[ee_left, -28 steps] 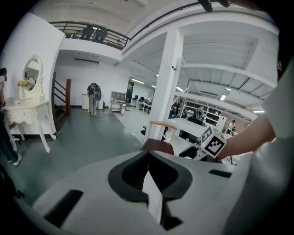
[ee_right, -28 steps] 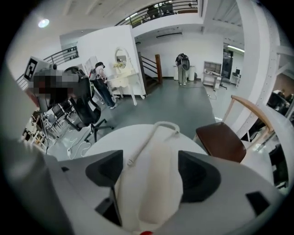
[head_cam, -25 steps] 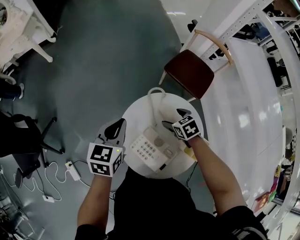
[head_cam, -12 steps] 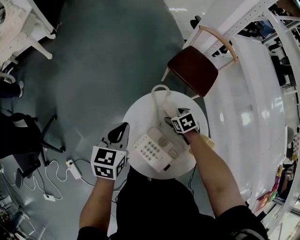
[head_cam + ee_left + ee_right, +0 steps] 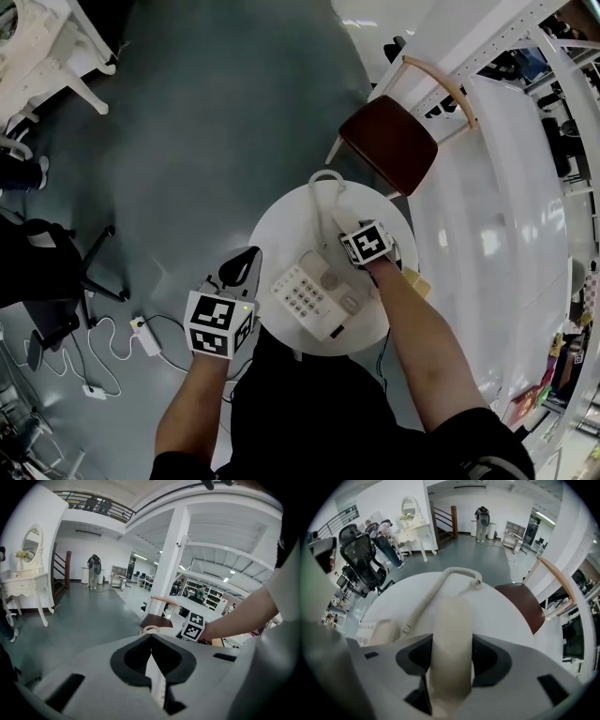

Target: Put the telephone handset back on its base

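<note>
Hanging off the table's (image 5: 281, 220) left edge, the left gripper (image 5: 246, 258) has its dark pads met at the tips with nothing between them. In its own view only a pale sliver of the base shows through the slot below the tips.

On the round white table the base (image 5: 314, 292) lies near the middle, cream plastic with a grey keypad (image 5: 298, 298) on its left half. The handset (image 5: 451, 616) lies off the base, on the tabletop to its far right. From the head view most of the handset is covered by the right gripper's marker cube (image 5: 367, 244), which also hides the jaws.

The right gripper (image 5: 451, 638) has its jaws closing on the handset, and its view shows the black pads against both sides of the smooth, rounded cream bar. The bar's near end is cut off under the gripper body. A second ago these jaws stood wide above the table; since then the gripper has moved onto the handset.

A ribbed coiled cord (image 5: 426, 599) loops from the handset across the far side of the table. Beyond it stands a chair (image 5: 389, 142) with a dark red seat and a curved wooden back.
</note>
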`<state>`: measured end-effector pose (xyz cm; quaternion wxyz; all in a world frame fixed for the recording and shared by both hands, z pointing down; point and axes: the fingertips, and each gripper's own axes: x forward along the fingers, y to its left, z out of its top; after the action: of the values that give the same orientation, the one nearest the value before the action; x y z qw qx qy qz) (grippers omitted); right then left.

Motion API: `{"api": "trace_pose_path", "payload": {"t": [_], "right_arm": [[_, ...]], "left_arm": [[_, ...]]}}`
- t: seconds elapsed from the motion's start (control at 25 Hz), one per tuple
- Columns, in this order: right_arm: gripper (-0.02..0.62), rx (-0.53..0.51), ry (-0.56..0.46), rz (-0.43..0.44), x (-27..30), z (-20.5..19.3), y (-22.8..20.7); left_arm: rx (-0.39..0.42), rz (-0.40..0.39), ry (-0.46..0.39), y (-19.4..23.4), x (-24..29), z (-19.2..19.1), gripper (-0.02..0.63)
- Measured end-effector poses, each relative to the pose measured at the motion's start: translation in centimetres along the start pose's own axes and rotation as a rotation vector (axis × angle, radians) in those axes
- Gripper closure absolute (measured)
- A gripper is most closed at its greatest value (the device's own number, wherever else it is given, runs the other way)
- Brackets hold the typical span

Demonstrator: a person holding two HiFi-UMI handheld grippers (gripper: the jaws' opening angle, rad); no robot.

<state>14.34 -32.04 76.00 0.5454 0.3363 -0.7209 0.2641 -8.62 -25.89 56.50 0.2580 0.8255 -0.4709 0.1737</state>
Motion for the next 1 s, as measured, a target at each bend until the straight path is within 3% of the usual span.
{"api": "trace_pose_path", "payload": {"t": [0.48,0.8,1.0], "right_arm": [[0.374,0.028,-0.118,0.017,-7.5,2.2,0.8],[0.374,0.081,-0.300,0.001,-15.4,4.8,2.0],[0.374,0.062,-0.381,0.016,-19.3,4.9,3.3]], "left_arm": [[0.020,-0.013,-0.105,-0.2,-2.7,4.8,0.597],[0.070,-0.096,-0.146,-1.8,-3.8,7.0,0.597],[0.091,-0.075,-0.199,-2.3,-5.8,9.1,0.597]]}}
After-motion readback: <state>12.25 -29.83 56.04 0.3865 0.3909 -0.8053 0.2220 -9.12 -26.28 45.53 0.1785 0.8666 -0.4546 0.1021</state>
